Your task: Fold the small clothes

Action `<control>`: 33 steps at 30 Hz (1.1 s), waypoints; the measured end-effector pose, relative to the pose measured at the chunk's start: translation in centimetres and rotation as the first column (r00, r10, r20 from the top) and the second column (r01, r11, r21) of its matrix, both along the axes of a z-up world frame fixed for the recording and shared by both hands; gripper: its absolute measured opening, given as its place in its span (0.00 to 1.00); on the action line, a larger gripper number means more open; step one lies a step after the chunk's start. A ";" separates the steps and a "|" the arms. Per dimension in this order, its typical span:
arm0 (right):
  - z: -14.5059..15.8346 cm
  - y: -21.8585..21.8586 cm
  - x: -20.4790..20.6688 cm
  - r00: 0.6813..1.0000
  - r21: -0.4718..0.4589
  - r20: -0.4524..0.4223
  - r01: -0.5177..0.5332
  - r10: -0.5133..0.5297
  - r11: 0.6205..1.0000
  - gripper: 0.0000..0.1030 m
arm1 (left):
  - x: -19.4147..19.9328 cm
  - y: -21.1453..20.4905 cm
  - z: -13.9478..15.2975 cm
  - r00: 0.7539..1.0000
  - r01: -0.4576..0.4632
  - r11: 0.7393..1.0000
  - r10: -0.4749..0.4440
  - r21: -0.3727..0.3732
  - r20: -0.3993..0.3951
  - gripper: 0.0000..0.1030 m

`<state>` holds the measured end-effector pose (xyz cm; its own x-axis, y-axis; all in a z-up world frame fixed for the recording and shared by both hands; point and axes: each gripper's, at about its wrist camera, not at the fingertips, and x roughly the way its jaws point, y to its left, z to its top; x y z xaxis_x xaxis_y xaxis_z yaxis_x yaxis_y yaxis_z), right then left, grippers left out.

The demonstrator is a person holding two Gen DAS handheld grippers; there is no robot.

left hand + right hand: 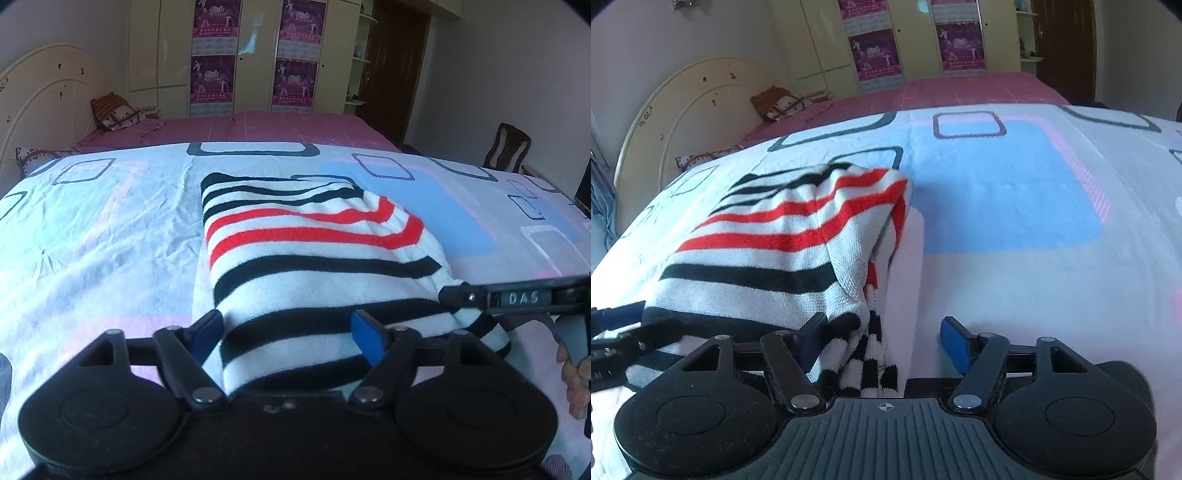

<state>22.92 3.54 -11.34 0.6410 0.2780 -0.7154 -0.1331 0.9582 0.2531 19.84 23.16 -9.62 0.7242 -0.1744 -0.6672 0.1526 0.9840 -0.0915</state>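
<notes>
A small white knit garment (314,240) with black and red stripes lies folded on the patterned sheet (92,240). My left gripper (291,338) is open, its blue fingers either side of the garment's near edge. In the right wrist view the garment (783,243) lies left of centre. My right gripper (882,341) is open, with the garment's near right corner lying between its fingers, close to the left finger. The right gripper's side shows at the right edge of the left wrist view.
The patterned sheet covers the work surface. Behind it is a bed with a pink cover (258,127), a cream headboard (40,96) and pillows (118,114). Wardrobes with posters (255,55) line the back wall. A wooden chair (508,147) stands at the right.
</notes>
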 end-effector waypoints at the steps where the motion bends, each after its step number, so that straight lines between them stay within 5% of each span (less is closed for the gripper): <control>1: 0.8 0.0 -0.6 1.000 -0.010 0.030 0.002 -0.001 1.000 0.64 | -0.2 -0.1 0.1 1.000 0.000 1.000 0.000 -0.001 -0.004 0.82; 5: 2.0 1.4 -2.9 0.992 -0.118 0.108 -0.050 0.063 0.992 0.63 | -1.0 -1.0 0.2 1.000 -0.018 1.000 0.018 -0.004 -0.007 0.88; 7: 1.0 2.1 -3.5 0.992 -0.187 0.093 -0.072 0.091 0.980 0.49 | -1.6 -1.6 0.1 0.999 -0.031 1.000 0.031 0.000 -0.010 0.91; 13: -0.4 1.7 -3.8 0.996 -0.154 0.066 -0.057 0.067 0.986 0.48 | -2.6 -2.6 -0.4 0.997 -0.078 0.996 0.079 0.049 -0.019 0.97; 18: 1.2 0.5 -5.9 0.995 -0.072 0.084 -0.039 0.045 0.997 0.48 | -3.3 -2.3 0.5 0.969 -0.222 0.975 0.224 0.029 -0.107 1.00; 24: 4.1 -1.0 -11.3 0.987 -0.035 0.135 -0.087 0.091 0.996 0.48 | -8.2 -4.1 4.0 0.968 -0.249 0.960 0.251 0.124 0.007 1.00; 30: 8.1 -2.5 -18.1 0.970 -0.032 0.189 -0.150 0.153 0.988 0.49 | -15.0 -5.4 8.3 0.970 -0.230 0.972 0.224 0.051 0.095 1.00; 31: 8.7 -2.7 -19.1 0.967 -0.037 0.197 -0.156 0.160 0.987 0.50 | -15.3 -5.7 8.7 0.971 -0.228 0.973 0.223 0.048 0.085 1.00; 33: 10.1 -3.0 -21.3 0.961 -0.041 0.222 -0.160 0.165 0.986 0.76 | -16.7 -6.2 9.5 0.971 -0.237 0.970 0.233 0.061 0.061 1.00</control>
